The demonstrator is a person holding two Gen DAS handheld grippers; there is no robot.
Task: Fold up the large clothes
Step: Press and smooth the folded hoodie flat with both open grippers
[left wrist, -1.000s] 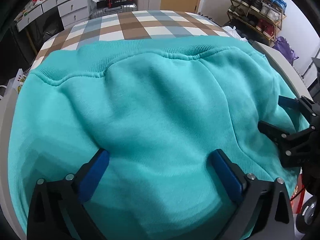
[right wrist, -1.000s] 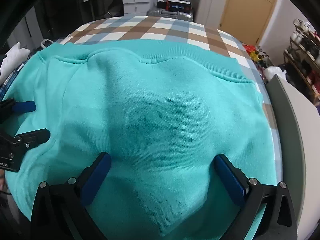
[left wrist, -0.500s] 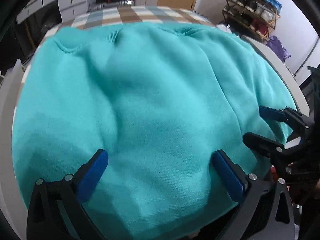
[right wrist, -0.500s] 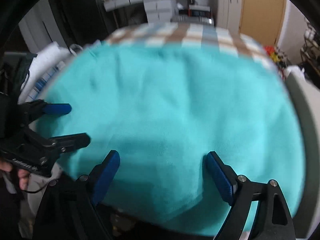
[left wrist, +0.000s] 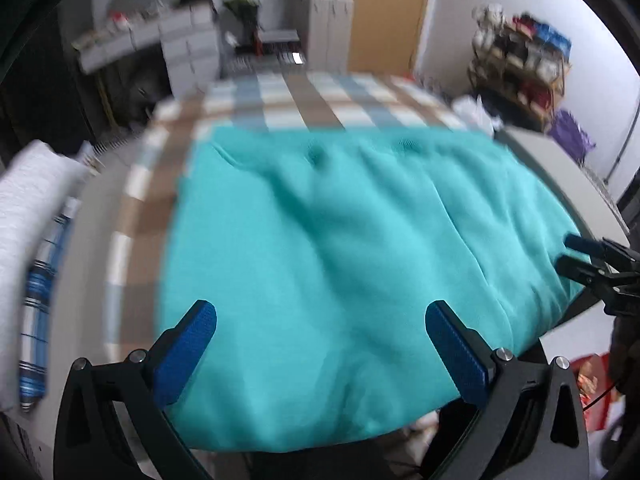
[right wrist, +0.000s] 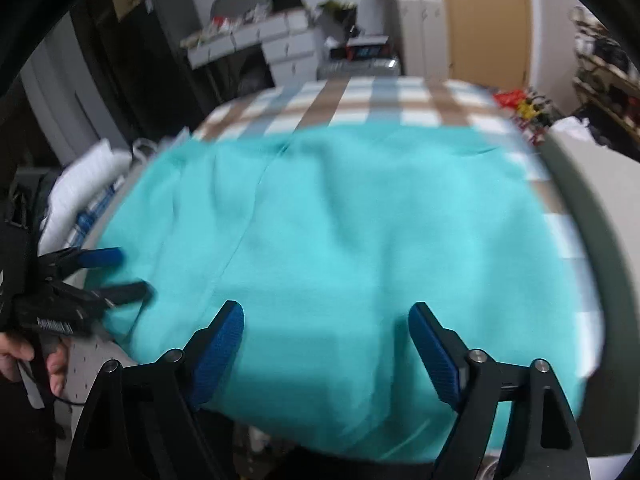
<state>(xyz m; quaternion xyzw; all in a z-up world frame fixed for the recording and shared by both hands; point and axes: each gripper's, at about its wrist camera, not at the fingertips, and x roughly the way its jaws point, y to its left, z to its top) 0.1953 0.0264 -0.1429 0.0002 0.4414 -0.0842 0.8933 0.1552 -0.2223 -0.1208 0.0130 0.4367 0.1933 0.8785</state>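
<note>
While the teal sweatshirt (left wrist: pixel 352 248) lies spread over the checked cloth (left wrist: pixel 304 100) on the table, its near edge hanging off the front, you look only partway through: it seems flattened into a broad block, but I judge at least one more fold is left. Both your grippers hover above that near edge, tilted steeply down. The left gripper (left wrist: pixel 320 356) stands wide open with nothing in it. The right gripper (right wrist: pixel 326 350) has just been closing a little, yet its jaws stand well apart and grip no fabric. Your left hand (right wrist: pixel 24 360) shows at the frame edge.
</note>
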